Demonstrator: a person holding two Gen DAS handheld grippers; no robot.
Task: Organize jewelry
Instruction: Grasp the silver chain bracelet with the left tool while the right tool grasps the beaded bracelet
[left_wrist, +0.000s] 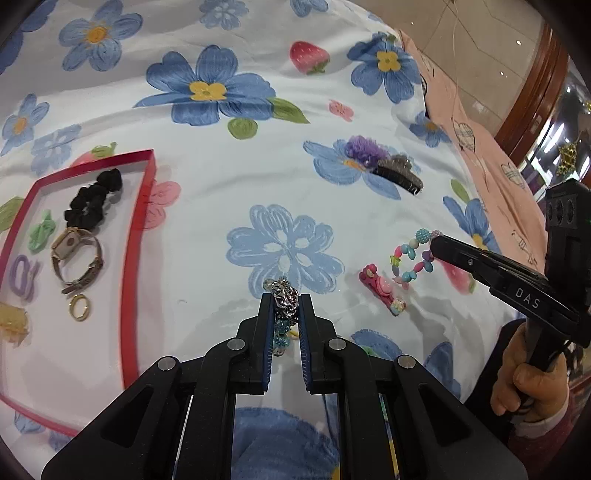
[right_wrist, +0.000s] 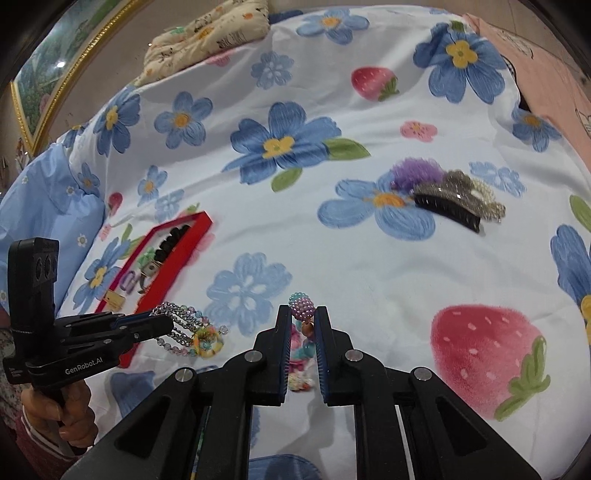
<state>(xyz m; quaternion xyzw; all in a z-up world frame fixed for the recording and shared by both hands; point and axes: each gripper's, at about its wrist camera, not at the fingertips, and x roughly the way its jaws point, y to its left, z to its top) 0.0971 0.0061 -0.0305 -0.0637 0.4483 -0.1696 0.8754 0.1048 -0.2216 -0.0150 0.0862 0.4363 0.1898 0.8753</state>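
The red tray (left_wrist: 138, 236) runs off the left-wrist frame's left edge. At centre bottom, the chain bracelet (left_wrist: 285, 301) is mostly hidden between the left gripper (left_wrist: 286, 300) fingers. The beaded bracelet's (right_wrist: 302, 334) lower part hides behind the right gripper (right_wrist: 302, 314) at centre bottom of the right-wrist frame.

Bright, even indoor light, with soft shadows under the hair clip (right_wrist: 448, 206). Strong fisheye bending and dark corners, worst at 10 and 2 o'clock. Slightly soft focus toward the rims.
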